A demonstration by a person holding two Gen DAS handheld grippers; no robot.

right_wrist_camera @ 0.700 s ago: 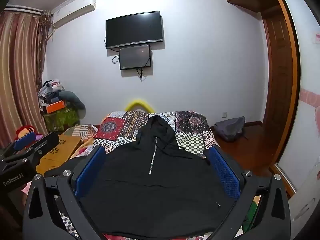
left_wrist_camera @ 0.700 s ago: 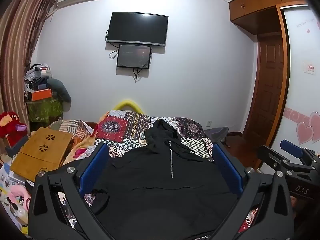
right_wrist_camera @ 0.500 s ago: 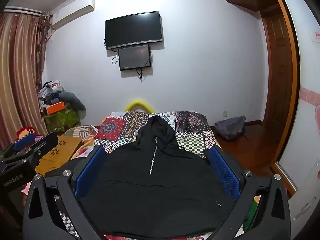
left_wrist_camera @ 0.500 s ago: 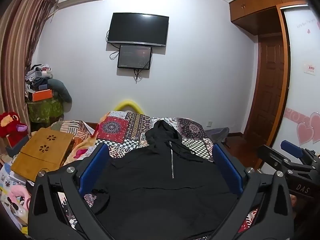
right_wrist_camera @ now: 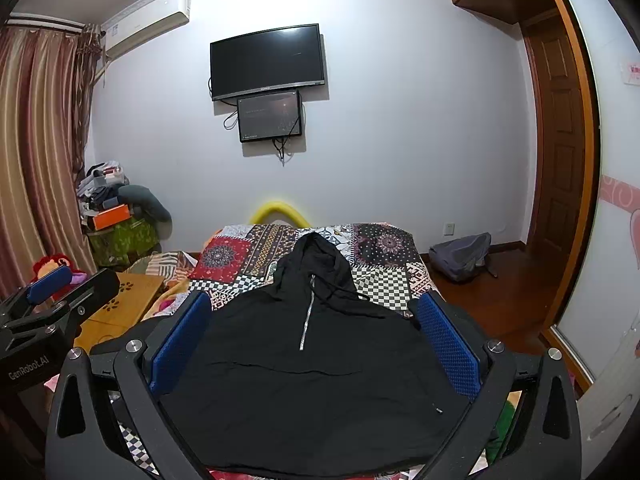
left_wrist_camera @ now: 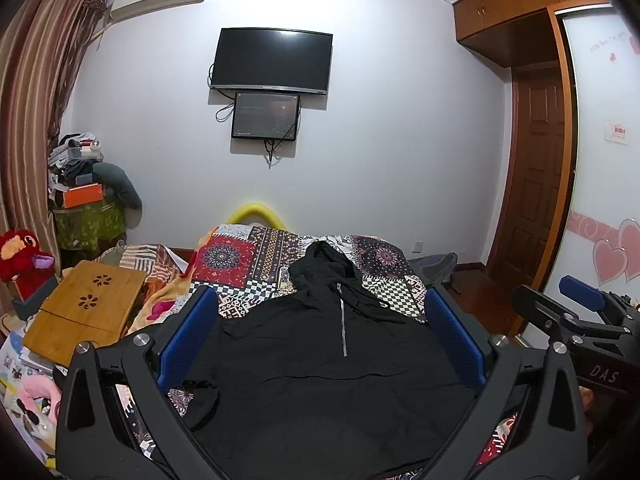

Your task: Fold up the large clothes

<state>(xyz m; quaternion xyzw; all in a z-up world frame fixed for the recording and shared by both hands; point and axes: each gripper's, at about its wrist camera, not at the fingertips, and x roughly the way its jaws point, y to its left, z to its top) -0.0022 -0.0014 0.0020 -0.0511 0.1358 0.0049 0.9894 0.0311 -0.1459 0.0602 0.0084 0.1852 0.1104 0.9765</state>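
Black hoodie (left_wrist_camera: 332,364) lay flat on the patterned quilt (left_wrist_camera: 256,258), hood toward the far wall, left gripper (left_wrist_camera: 320,336) spread wide above it, holding nothing, right gripper (right_wrist_camera: 314,336) likewise wide and empty, wooden tray (left_wrist_camera: 86,316) to the left.

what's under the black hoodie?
The black hoodie lies spread flat, hood away from the camera, on a patchwork bedspread that shows past its hood and shoulders and at the near corners. Whatever lies beneath the hoodie's body is covered.
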